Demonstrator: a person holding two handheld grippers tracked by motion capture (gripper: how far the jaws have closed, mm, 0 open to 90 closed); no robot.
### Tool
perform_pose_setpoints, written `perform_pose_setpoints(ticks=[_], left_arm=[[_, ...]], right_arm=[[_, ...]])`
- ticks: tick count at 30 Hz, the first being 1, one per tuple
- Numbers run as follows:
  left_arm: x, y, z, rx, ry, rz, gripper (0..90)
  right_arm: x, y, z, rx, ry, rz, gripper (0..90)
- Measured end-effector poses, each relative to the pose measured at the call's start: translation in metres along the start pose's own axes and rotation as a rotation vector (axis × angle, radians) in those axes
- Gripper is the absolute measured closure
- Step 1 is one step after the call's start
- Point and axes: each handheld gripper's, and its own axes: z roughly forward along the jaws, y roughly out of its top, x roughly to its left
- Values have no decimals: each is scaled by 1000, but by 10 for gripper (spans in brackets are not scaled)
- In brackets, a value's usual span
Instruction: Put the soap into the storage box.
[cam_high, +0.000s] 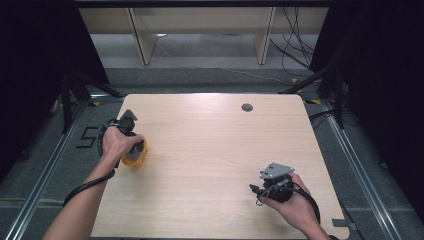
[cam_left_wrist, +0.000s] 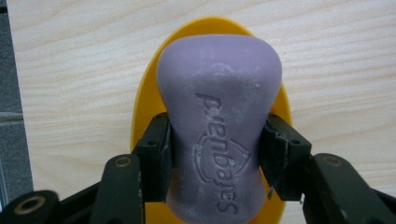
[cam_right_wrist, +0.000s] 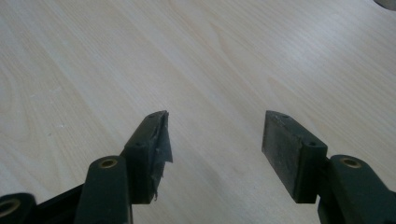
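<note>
Fingers of the left gripper are clamped on the narrow waist of a purple soap bar, w/ a yellow dish directly behind it; we can't tell if the bar rests in the dish or hangs just above. Right gripper fingers stand wide apart w/ nothing between them, over bare bench.

Risks as we judge them: soap is slick and rounded, and the grip sits on a taper, so the bar could squirt out lengthwise if squeezed harder or tilted. If it drops off-centre it may tip or shove the light dish, which nothing holds down; the dish also sits near the bench's left edge. One right finger pad looks torn and frayed, so its hold may be poor if it's needed.

High view gives layout: left gripper at the dish near the left edge, right gripper well apart at front right. The left gripper view alone gives the embossed lettering and the contact on the bar.
</note>
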Motion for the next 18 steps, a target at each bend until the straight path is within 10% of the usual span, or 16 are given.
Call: perform_pose_setpoints(ticks=[18], left_arm=[[-4, -6, -34, -140, -6, 72, 385]], right_arm=[[0, 0, 0, 1, -2, 0, 414]])
